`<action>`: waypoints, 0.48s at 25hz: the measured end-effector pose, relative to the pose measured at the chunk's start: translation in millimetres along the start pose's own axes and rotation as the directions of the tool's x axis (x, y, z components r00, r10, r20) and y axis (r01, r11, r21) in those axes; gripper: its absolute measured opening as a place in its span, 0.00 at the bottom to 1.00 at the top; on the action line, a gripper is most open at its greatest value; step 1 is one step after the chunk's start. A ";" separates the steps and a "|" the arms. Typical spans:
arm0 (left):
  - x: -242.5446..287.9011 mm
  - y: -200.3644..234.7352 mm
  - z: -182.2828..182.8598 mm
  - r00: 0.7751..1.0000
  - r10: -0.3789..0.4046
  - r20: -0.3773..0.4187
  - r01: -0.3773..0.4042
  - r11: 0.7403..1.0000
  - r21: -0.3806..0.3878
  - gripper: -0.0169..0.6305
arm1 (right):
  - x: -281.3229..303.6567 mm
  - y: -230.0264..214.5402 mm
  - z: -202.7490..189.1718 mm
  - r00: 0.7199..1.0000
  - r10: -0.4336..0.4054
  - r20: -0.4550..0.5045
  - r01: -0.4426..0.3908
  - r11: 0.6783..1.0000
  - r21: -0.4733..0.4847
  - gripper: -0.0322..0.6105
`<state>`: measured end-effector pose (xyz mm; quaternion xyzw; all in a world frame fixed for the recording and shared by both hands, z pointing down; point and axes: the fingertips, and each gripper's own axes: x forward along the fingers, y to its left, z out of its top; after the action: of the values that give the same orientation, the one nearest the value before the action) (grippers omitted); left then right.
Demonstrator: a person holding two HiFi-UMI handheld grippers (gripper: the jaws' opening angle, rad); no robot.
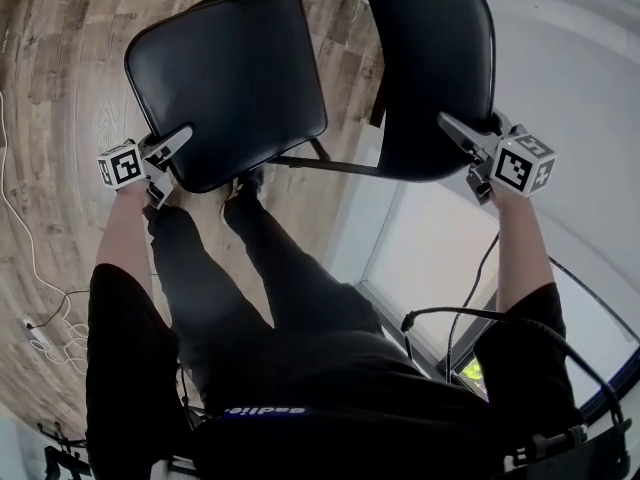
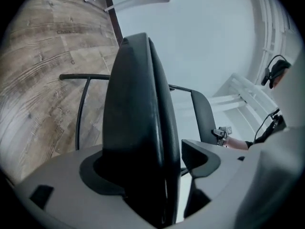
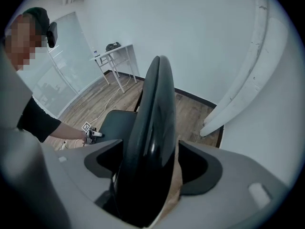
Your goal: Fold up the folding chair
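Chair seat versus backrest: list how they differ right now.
The seat lies nearly flat, showing a broad, squarish face. The backrest stands steeply and looks longer and narrower. The left gripper straddles the seat's near edge with open jaws, while the right gripper straddles the backrest's top edge, also open. Both are black with rounded corners.

One folding chair (image 1: 230, 78), two grippers (image 1: 178, 138) (image 1: 452, 128)

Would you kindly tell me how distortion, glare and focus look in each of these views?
Head view: fisheye curves the wood floor around the sharp chair seat. Left gripper view: the near seat edge is dark, soft and nearly featureless, with black vignetted corners. Right gripper view: a glossy highlight streaks the backrest.
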<state>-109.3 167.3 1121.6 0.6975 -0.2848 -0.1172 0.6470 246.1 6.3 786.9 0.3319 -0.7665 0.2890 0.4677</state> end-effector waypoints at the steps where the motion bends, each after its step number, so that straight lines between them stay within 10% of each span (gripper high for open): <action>1: 2.4 3.2 -1.0 1.000 -0.005 0.014 0.006 1.000 -0.029 0.62 | 0.1 1.6 0.5 1.000 0.005 0.002 -0.005 1.000 -0.009 0.57; 5: 6.0 6.4 -0.5 0.999 0.000 0.053 0.005 0.996 -0.090 0.52 | 1.1 7.8 0.6 1.000 0.022 -0.001 -0.022 0.999 -0.045 0.37; 12: 5.6 -0.9 -4.0 0.997 0.053 0.059 -0.047 0.994 -0.099 0.48 | -5.3 13.7 6.7 1.000 0.030 0.007 -0.029 0.998 -0.062 0.34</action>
<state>-102.4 167.6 1122.4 0.6539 -0.3156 -0.1361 0.6740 233.8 10.9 777.7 0.3072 -0.7817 0.2708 0.4703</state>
